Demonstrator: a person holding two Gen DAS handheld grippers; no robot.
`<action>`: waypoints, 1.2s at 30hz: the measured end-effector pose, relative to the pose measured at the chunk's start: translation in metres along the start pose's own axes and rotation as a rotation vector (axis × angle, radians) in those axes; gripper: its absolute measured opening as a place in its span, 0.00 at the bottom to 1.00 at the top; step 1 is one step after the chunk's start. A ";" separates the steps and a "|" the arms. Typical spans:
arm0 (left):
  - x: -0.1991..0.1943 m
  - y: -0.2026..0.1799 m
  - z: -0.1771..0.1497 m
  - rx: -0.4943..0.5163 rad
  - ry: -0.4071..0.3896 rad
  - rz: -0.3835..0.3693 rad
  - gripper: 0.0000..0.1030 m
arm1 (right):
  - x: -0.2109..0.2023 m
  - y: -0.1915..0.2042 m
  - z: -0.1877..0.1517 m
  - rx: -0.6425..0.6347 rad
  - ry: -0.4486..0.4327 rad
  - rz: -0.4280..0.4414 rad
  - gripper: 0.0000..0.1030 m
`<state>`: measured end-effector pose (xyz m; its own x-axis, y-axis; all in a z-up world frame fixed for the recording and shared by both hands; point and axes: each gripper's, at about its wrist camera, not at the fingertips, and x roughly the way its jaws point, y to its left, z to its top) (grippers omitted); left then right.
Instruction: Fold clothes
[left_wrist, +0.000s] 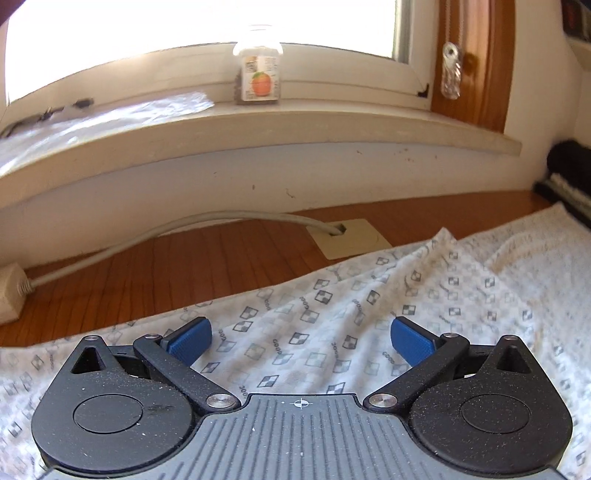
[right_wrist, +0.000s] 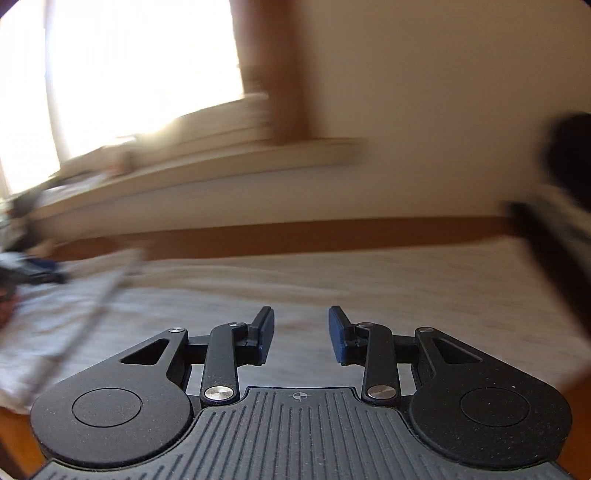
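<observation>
A white cloth (left_wrist: 369, 306) printed with small grey checkered squares lies spread and wrinkled on the wooden table (left_wrist: 155, 258). My left gripper (left_wrist: 301, 339) hovers over the cloth with its blue pads (left_wrist: 190, 339) wide apart and nothing between them: open. In the blurred right wrist view the same pale cloth (right_wrist: 332, 280) stretches across the table. My right gripper (right_wrist: 301, 336) is above it, its jaws partly apart with only a gap between the dark blue pads (right_wrist: 338, 336), gripping nothing.
A window sill (left_wrist: 258, 136) carries a small jar with an orange label (left_wrist: 258, 70). A grey cable (left_wrist: 184, 229) runs into a beige floor plate (left_wrist: 351, 240). A dark object (left_wrist: 569, 177) sits at the table's far right; the same dark object (right_wrist: 565, 184) is blurred here.
</observation>
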<state>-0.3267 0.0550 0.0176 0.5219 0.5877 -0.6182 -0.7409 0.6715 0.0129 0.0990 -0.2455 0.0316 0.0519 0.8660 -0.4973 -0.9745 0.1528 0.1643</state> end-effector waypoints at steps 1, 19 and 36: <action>0.001 -0.004 0.000 0.023 0.001 0.008 1.00 | -0.007 -0.024 -0.002 0.032 0.002 -0.053 0.32; 0.066 -0.101 0.093 0.274 0.031 -0.182 0.68 | 0.005 -0.053 -0.011 0.038 -0.016 -0.021 0.36; 0.023 -0.085 0.052 0.152 -0.105 -0.215 0.04 | 0.072 0.066 0.031 -0.148 0.011 0.200 0.40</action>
<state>-0.2298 0.0351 0.0432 0.7070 0.4629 -0.5346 -0.5408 0.8410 0.0130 0.0451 -0.1589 0.0329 -0.1474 0.8664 -0.4772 -0.9865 -0.0939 0.1342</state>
